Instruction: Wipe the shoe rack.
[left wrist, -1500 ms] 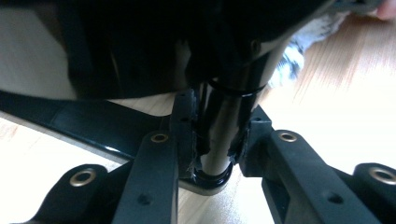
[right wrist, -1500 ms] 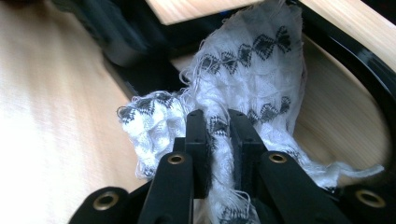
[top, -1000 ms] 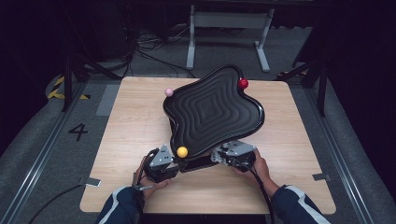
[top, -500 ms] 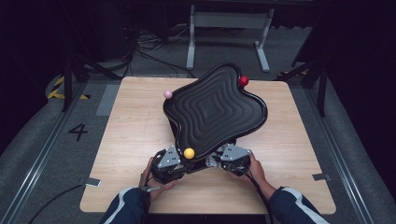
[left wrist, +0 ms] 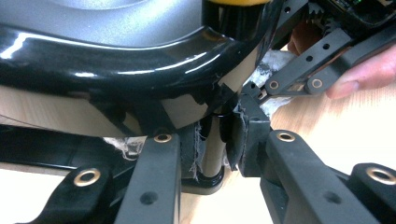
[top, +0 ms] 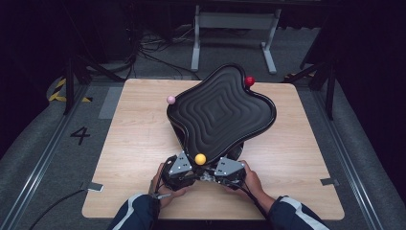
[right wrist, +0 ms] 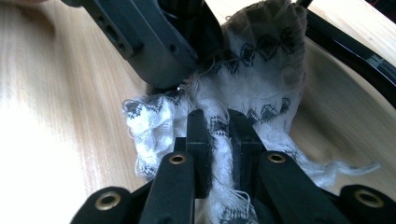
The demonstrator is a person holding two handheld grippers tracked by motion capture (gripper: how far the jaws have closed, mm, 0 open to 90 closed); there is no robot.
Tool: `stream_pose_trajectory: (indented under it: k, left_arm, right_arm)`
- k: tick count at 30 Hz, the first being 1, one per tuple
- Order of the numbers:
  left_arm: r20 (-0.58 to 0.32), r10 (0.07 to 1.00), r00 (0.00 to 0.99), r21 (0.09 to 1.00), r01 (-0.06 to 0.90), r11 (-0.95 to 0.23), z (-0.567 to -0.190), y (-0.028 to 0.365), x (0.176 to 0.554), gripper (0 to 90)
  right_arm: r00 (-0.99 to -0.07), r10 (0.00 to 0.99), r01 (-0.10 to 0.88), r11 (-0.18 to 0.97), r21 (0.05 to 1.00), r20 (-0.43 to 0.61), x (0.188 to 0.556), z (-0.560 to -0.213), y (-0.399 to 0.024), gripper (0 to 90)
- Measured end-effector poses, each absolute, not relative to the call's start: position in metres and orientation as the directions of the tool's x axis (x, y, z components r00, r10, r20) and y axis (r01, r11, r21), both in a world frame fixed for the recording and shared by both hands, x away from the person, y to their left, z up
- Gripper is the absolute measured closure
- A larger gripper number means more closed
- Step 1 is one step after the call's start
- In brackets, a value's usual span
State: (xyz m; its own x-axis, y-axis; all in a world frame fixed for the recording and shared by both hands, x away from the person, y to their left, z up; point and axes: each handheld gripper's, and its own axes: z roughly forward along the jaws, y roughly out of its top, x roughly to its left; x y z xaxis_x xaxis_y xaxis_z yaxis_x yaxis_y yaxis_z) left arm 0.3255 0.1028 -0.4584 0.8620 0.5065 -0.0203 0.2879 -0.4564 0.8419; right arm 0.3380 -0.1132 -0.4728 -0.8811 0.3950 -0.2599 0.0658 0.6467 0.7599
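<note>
Black wavy-rimmed plastic tray [top: 220, 112] stands raised over the wooden table [top: 129, 143]; my left gripper [left wrist: 212, 149] jaws pinch its dark post [left wrist: 212, 154]; my right gripper [right wrist: 218, 140] jaws pinch white patterned cloth [right wrist: 261, 79] beneath its near rim.

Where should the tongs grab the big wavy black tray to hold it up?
Best at the near corner of the tray, from the person's side, low down. There a slim post under the rim fits between the left tongs, and the right tongs pinch the cloth wrapped there. The rim itself looks glossy and rounded, so probably slippery.
</note>
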Motion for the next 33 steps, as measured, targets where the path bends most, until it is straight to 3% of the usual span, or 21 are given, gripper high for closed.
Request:
stream_pose_trajectory:
  k: [6, 11, 25, 33]
  left_arm:
    - [-0.025, 0.499, 0.866, 0.844, 0.286, -0.454, -0.457, 0.112, 0.324, 68.8]
    - [-0.015, 0.486, 0.874, 0.845, 0.271, -0.462, -0.456, 0.111, 0.322, 74.4]
    - [-0.028, 0.484, 0.874, 0.845, 0.279, -0.456, -0.455, 0.116, 0.322, 70.7]
    - [-0.045, 0.465, 0.884, 0.856, 0.274, -0.438, -0.451, 0.12, 0.32, 76.6]
  right_arm:
    - [-0.869, 0.404, 0.06, 0.658, 0.751, -0.285, 0.341, -0.473, -0.124, 81.2]
    - [-0.847, 0.453, 0.104, 0.655, 0.748, -0.279, 0.35, -0.472, -0.142, 81.2]
    - [-0.824, 0.486, 0.127, 0.659, 0.741, -0.292, 0.358, -0.471, -0.154, 81.2]
    - [-0.774, 0.557, 0.19, 0.659, 0.728, -0.302, 0.375, -0.47, -0.175, 81.1]
